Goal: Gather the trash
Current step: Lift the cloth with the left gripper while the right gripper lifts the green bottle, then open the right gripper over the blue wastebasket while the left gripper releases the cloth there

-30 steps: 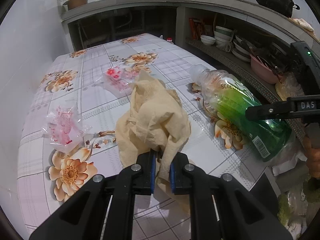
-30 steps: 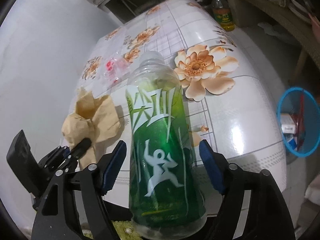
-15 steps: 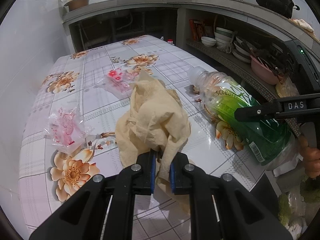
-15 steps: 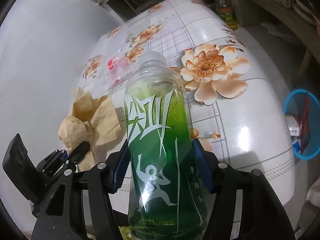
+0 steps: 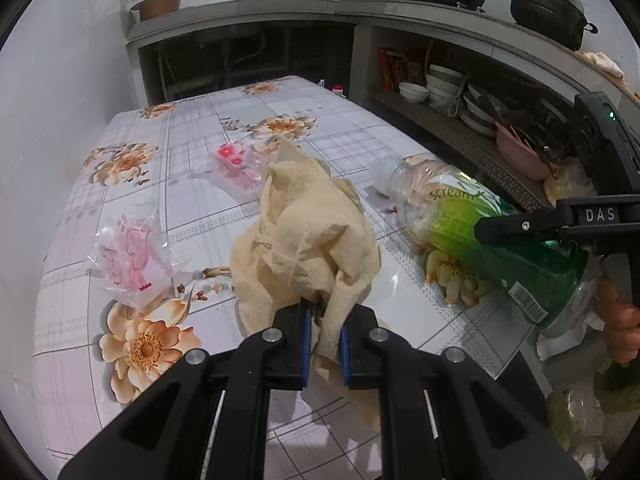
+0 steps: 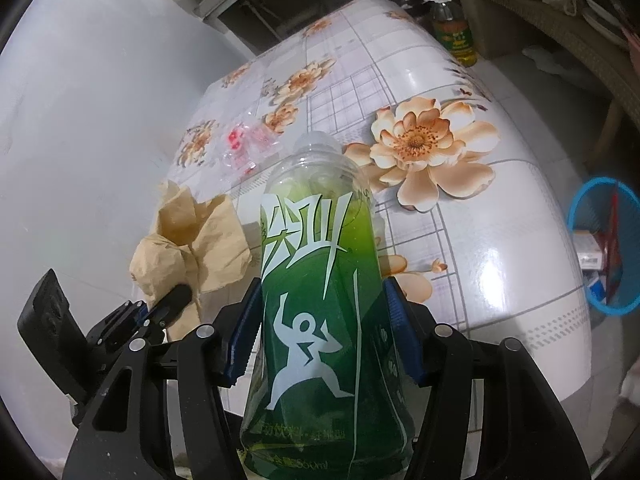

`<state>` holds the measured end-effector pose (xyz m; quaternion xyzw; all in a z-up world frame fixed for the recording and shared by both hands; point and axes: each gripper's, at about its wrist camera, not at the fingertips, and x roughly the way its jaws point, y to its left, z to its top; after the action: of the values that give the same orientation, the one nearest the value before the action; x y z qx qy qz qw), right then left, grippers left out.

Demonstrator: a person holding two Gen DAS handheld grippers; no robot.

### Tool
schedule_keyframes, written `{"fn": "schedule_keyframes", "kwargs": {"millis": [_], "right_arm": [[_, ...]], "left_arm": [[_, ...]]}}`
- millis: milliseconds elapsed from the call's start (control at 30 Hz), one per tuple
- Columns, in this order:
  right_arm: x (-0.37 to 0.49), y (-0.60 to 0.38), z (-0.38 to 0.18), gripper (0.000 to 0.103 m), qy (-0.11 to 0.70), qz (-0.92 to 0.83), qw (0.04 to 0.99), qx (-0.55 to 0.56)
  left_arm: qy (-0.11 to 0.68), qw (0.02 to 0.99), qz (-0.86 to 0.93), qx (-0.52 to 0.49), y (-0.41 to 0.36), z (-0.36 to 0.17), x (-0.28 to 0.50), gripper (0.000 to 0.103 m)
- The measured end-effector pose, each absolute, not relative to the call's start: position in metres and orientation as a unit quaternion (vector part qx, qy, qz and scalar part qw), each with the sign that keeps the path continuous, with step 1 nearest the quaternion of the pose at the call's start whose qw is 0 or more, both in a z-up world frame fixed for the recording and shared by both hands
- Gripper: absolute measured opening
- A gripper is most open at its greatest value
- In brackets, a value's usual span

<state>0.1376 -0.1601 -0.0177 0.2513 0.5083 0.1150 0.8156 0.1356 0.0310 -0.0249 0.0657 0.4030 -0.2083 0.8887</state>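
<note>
Jaws clenched: left gripper (image 5: 323, 336) on paper (image 5: 308, 236), right gripper (image 6: 322, 340) just closed on bottle (image 6: 320, 280) at the table (image 6: 500, 240) edge.

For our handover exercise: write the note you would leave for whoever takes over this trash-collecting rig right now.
Left tongs: shut on the crumpled tan paper.
Right tongs: have just been closing, now shut on the green bottle.
Done: both pieces gripped at the table edge.
Left: two clear pink-printed wrappers lie on the table. The blue bin stands on the floor beside it; nothing dropped in yet.

Far half of table (image 5: 344, 120) open. Two clear wrappers (image 5: 132, 252) (image 5: 236, 164) litter the left side; wall (image 5: 60, 80) hugs that edge. Right: shelf (image 5: 452, 128) blocks.
</note>
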Motion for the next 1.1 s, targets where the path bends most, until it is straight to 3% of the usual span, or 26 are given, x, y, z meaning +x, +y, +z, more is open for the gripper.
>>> {"fn": "schedule_keyframes", "kwargs": {"millis": [633, 1100], "right_arm": [[0.097, -0.215, -0.024, 0.056, 0.476, 0.105, 0.808, 0.331], [0.033, -0.316, -0.026, 0.056, 0.400, 0.050, 0.810, 0.426]], "left_arm": [[0.392, 0.883, -0.244, 0.082, -0.006, -0.006, 0.123, 0.010], [0.388, 0.844, -0.355, 0.108, -0.117, 0.013, 0.123, 0.010]]}}
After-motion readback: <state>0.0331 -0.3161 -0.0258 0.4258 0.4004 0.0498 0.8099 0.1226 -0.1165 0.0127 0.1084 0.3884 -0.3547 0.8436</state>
